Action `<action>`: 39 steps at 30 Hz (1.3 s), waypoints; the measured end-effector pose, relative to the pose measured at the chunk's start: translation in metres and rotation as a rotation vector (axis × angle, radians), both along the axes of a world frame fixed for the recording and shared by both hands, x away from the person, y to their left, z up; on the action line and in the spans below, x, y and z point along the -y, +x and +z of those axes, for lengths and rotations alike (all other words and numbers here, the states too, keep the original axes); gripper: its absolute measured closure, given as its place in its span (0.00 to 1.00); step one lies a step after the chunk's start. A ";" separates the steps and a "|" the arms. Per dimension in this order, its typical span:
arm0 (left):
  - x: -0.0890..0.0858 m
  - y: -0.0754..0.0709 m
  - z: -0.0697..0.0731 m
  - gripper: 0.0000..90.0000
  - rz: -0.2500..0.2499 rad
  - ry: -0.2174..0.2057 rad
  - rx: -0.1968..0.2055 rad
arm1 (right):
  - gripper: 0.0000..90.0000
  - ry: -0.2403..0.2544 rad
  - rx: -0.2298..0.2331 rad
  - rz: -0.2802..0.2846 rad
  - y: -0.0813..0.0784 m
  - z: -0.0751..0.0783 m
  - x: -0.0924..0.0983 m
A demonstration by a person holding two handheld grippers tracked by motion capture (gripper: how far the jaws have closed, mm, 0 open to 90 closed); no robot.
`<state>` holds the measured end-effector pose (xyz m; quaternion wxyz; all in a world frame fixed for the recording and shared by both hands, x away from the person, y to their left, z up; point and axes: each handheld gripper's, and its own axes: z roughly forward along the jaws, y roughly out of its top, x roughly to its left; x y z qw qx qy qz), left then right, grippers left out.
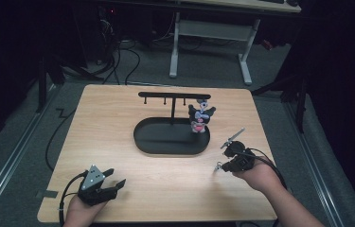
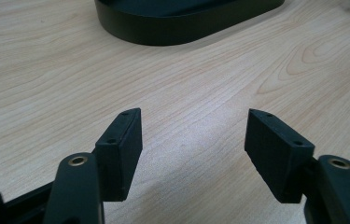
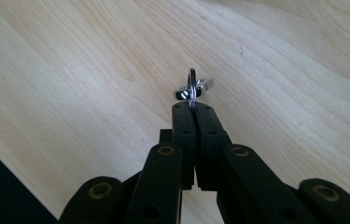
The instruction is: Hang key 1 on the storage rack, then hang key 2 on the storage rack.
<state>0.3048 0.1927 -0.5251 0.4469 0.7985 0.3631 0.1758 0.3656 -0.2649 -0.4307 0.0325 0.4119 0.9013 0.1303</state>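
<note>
Key ring point(image 3: 192, 88) pinched btwn right gripper point(image 3: 193, 106) fingers, tips.

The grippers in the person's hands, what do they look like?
Both are black. The left gripper has a grey three-cornered plate on top and two blocky black pads on arms with brass-coloured rivets. The right gripper has the same black jaws. A black cable trails from each. The forearms are bare, no sleeves.

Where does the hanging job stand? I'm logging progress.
Done: a plush keychain already hangs on the black rack. In hand: the right gripper is shut on a metal key ring above the table. Left: hanging it; the left gripper is open.
</note>
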 end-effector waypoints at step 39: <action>0.002 0.005 0.002 0.41 -0.012 -0.032 0.001 | 0.99 -0.017 -0.015 0.016 0.019 0.046 -0.034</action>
